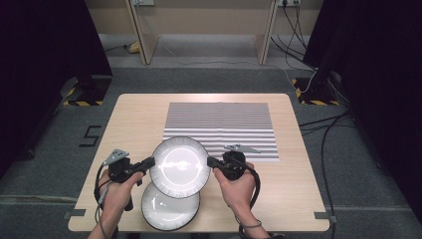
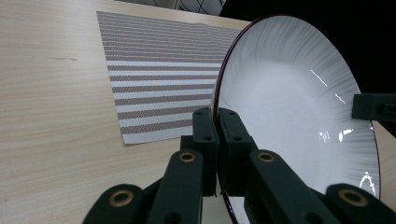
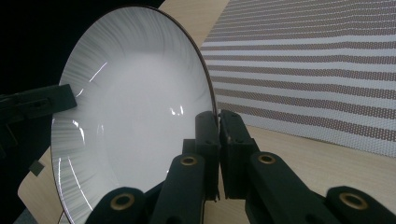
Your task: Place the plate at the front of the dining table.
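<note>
A white plate with a dark rim (image 1: 179, 167) is held up above the table between both grippers. My left gripper (image 1: 151, 163) is shut on its left rim, and my right gripper (image 1: 211, 162) is shut on its right rim. In the left gripper view the jaws pinch the rim of the plate (image 2: 299, 116) at my left gripper (image 2: 217, 122). In the right gripper view the jaws clamp the plate (image 3: 135, 116) at my right gripper (image 3: 218, 125). A second white plate (image 1: 166, 211) lies on the table below, partly hidden by the held one.
A striped placemat (image 1: 221, 124) lies on the wooden table (image 1: 129, 119) beyond the plates; it also appears as the placemat (image 2: 154, 70) and the placemat (image 3: 308, 65). Dark cables (image 1: 326, 129) trail on the floor to the right.
</note>
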A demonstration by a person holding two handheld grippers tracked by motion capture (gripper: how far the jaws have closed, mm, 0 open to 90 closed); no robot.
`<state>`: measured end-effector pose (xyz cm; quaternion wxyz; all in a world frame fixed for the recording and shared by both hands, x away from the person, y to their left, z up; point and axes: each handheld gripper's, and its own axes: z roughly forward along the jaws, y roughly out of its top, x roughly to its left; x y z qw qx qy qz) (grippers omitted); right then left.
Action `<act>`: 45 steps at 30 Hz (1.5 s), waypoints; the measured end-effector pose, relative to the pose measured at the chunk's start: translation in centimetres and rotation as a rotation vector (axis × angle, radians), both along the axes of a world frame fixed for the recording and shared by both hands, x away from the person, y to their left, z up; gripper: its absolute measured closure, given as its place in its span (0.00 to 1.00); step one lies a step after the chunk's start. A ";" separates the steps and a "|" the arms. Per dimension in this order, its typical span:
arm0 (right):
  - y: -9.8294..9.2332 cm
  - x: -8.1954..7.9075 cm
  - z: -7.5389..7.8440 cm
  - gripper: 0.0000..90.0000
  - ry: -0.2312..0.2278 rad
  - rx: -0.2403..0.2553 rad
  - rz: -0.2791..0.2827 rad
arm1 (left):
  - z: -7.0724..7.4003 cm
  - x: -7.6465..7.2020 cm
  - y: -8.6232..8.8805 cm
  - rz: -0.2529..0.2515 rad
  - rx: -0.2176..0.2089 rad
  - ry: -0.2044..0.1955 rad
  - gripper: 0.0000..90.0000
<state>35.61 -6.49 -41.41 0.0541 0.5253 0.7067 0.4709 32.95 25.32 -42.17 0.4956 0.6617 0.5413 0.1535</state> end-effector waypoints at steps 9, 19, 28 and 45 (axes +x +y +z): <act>-0.3 0.2 0.2 0.97 -0.006 0.006 -0.008 | 0.2 0.4 -0.2 -0.002 -0.001 -0.006 0.96; -0.5 0.5 0.4 0.97 -0.014 0.006 -0.016 | 0.4 0.8 -0.5 -0.003 0.000 -0.015 0.96; -0.7 0.7 0.4 0.97 -0.015 0.005 -0.026 | 0.4 1.2 -0.7 -0.006 -0.002 -0.013 0.96; -1.3 1.2 0.7 0.97 -0.026 0.006 -0.049 | 0.7 2.2 -1.4 -0.015 -0.002 -0.025 0.96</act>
